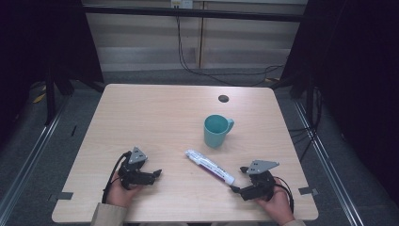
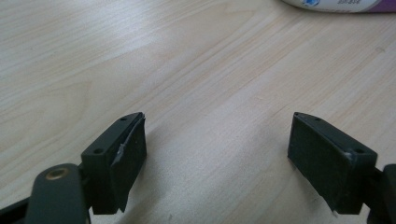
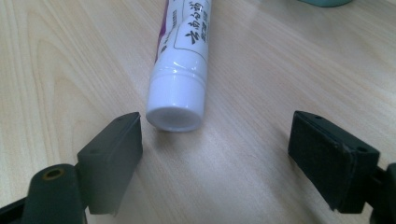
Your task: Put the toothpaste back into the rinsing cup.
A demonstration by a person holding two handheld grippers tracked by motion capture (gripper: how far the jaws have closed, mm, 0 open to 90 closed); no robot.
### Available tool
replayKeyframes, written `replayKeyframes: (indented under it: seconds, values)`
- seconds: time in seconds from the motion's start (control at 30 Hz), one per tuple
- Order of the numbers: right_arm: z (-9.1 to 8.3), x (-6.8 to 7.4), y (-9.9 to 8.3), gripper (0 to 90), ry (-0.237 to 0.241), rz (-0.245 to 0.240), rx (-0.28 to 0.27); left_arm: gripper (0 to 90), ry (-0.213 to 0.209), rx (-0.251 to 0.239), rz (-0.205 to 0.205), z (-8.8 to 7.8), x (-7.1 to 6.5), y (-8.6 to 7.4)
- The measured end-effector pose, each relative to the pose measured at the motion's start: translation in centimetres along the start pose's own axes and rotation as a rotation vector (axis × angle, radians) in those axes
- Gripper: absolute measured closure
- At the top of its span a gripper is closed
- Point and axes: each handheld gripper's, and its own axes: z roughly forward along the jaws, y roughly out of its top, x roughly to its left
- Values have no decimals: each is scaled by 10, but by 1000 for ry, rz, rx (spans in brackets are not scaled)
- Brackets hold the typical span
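two claws are resting low on the worktop [image 1: 155, 108], both with jaws spread wide and holding nothing. the right claw [image 3: 215, 154] is facing the white cap of one toothpaste tube [image 3: 180, 65], which is lying just ahead of it. the left claw [image 2: 215, 158] is sitting well apart. one teal mug [image 1: 216, 131] is standing upright beyond the tube.

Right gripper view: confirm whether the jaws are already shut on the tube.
No: the right gripper is open, jaws wide apart, and the tube lies on the table with its cap end near one jaw, ungripped.
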Motion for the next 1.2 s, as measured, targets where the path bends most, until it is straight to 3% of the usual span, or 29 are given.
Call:
replayKeyframes:
  seconds: [0.23, 0.43, 0.6, 0.83, 1.2]
  values:
    - [2, 0, 13, 173, -11, 13, 90, 191, 0, 0, 0, 0, 0, 0]
    - [4, -6, 36, 206, 28, 55, 179, 191, 0, 0, 1, 0, 0, 0]
    - [7, -3, 66, 256, 35, 28, 276, 192, 0, 0, 0, 0, 0, 0]
    - [18, 0, 92, 275, 36, 17, 345, 191, -1, 0, 1, 0, 0, 0]
    - [37, 4, 110, 289, 34, -16, 420, 191, -1, 0, 1, 0, 0, 0]
